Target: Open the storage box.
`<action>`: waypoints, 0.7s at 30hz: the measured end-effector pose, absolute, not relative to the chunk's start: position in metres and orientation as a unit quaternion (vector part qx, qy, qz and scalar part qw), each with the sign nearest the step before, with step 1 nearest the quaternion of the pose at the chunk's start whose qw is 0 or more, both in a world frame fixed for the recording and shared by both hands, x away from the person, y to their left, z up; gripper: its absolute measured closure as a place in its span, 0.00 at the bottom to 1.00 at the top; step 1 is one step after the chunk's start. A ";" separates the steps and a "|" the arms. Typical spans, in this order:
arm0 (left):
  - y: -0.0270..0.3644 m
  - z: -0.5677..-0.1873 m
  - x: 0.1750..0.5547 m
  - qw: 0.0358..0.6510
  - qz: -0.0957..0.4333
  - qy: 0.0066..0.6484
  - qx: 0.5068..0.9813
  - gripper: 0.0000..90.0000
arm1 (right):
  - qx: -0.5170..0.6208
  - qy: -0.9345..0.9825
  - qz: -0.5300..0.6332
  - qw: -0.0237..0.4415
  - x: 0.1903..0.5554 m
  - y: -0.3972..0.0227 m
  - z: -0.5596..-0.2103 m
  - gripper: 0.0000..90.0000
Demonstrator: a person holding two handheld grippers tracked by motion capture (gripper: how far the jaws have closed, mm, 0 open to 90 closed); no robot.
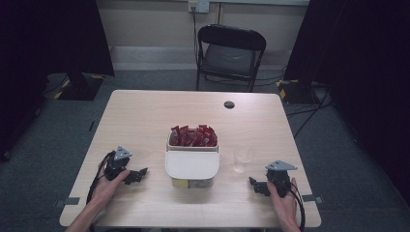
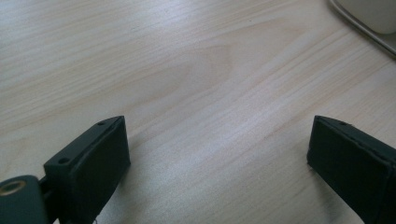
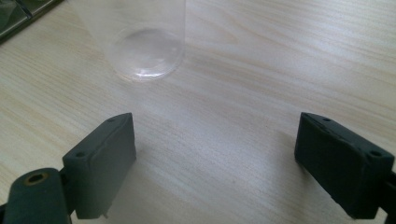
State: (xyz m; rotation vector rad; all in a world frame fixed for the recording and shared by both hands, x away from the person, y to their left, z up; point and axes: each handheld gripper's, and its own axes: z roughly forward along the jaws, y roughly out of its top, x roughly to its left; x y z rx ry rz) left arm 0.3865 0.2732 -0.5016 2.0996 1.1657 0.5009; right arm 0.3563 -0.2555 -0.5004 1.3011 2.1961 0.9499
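Left hand-held gripper [image 1: 137, 175]: near left of the pale wooden counter [image 1: 145, 116], resting low with its jaws spread wide and nothing between them; in the left gripper view bare wood lies between the jaws, and the white container's corner shows at the far right edge.
Right hand-held gripper [image 1: 255, 184]: near right, jaws spread wide and empty, aimed left and slightly away toward the glass.
Clear plastic cup [image 1: 242, 158]: upright and seemingly empty, right of the container, just beyond the right hand-held gripper; in the right gripper view its round base [image 3: 145, 55] sits ahead of the jaws and off toward the left one, well short of being between them.
White two-compartment container [image 1: 192, 166]: centre of the counter; the near compartment looks empty, the far one holds the packets.
Red sachets [image 1: 193, 137]: standing packed in the far compartment.
Step in hand: most likely reaching for the cup with the right hand-held gripper.
Doing it well: swing the jaws so the cup sits centred between them, come in low and level, and close on the lower half of the wall. Squeeze gently, since thin clear plastic buckles and slips. Keep clear of the container's right wall.
Far background: black folding chair [image 1: 231, 53] beyond the counter's far edge.
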 end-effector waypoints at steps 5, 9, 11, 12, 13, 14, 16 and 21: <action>0.271 -0.499 0.385 0.337 0.192 0.452 0.803 0.16 | 0.468 0.788 0.341 0.208 0.356 -0.255 -0.500 0.13; 0.271 -0.498 0.384 0.338 0.187 0.454 0.803 0.17 | 0.468 0.789 0.341 0.208 0.356 -0.255 -0.500 0.13; 0.271 -0.497 0.384 0.347 0.181 0.458 0.798 0.17 | 0.468 0.788 0.341 0.208 0.356 -0.255 -0.500 0.13; 0.271 -0.496 0.384 0.345 0.180 0.456 0.800 0.17 | 0.468 0.788 0.341 0.208 0.356 -0.255 -0.500 0.13; 0.271 -0.496 0.384 0.345 0.180 0.456 0.800 0.18 | 0.468 0.788 0.341 0.208 0.356 -0.255 -0.500 0.13; 0.270 -0.492 0.382 0.354 0.177 0.456 0.797 0.18 | 0.468 0.788 0.341 0.208 0.356 -0.255 -0.500 0.13; 0.267 -0.488 0.379 0.360 0.177 0.448 0.799 0.18 | 0.468 0.788 0.341 0.208 0.356 -0.256 -0.500 0.13; 0.263 -0.484 0.376 0.365 0.163 0.442 0.803 0.18 | 0.468 0.788 0.341 0.208 0.356 -0.256 -0.500 0.13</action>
